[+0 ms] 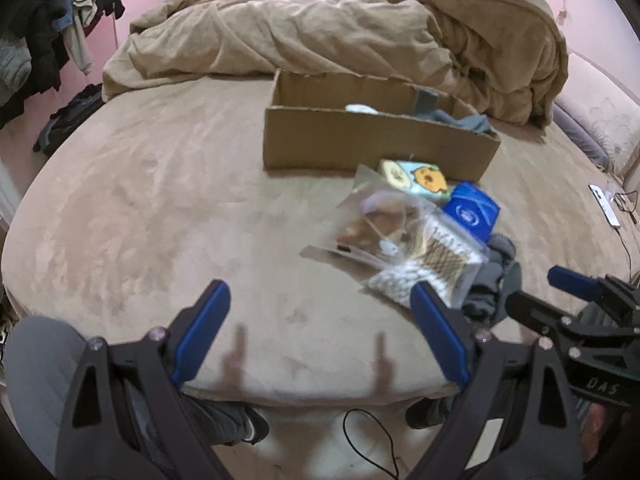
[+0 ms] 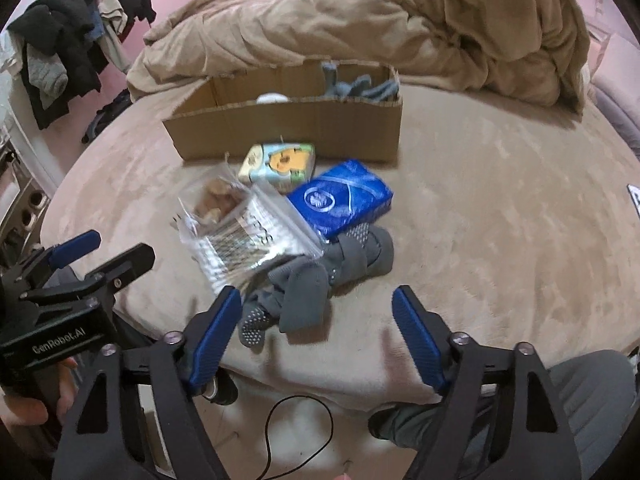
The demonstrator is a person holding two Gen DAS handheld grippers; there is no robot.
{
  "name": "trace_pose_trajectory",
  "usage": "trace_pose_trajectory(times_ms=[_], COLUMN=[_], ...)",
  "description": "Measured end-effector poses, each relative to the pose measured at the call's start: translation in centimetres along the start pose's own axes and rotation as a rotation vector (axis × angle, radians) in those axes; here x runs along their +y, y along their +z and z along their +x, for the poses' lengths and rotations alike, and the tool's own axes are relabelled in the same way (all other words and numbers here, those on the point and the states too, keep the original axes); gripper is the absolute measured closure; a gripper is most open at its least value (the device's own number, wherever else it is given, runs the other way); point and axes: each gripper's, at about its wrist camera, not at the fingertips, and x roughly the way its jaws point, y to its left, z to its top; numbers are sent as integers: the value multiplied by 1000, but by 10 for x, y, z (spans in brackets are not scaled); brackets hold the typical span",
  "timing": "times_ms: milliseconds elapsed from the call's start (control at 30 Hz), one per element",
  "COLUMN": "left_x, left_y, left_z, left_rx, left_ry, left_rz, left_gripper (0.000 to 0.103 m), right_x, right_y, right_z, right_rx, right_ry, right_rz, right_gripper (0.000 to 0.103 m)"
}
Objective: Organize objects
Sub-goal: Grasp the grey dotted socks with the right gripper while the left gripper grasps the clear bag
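Observation:
A cardboard box [image 1: 372,142] [image 2: 288,128] stands on the bed and holds grey cloth [image 2: 360,86] and a white item [image 2: 272,99]. In front of it lie a cartoon tissue pack [image 1: 416,180] [image 2: 280,162], a blue tissue pack [image 1: 472,210] [image 2: 344,198], clear zip bags [image 1: 408,244] [image 2: 244,232] and grey socks [image 1: 492,280] [image 2: 316,276]. My left gripper [image 1: 320,300] is open and empty, left of the pile. My right gripper [image 2: 318,304] is open and empty, just in front of the socks; it also shows at the right edge of the left wrist view [image 1: 536,296].
A rumpled tan duvet [image 1: 340,36] [image 2: 380,28] fills the back of the bed. Clothes hang on a rack at the left [image 1: 48,40] [image 2: 72,40]. A white power strip [image 1: 604,204] lies at the right. A black cable [image 2: 300,432] lies on the floor.

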Motion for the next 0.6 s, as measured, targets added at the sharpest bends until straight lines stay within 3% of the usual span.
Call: trace_pose_trajectory(times_ms=[367, 600], left_x=[-16, -22], left_y=[21, 44], left_z=[40, 62], left_rx=[-17, 6], left_ry=[-29, -31], left_rz=[107, 142], left_gripper=[10, 10], right_x=[-2, -1], right_y=[0, 1], right_z=[46, 53], right_rx=[80, 89], right_ry=[19, 59], right_rz=[8, 10], right_gripper=[39, 56])
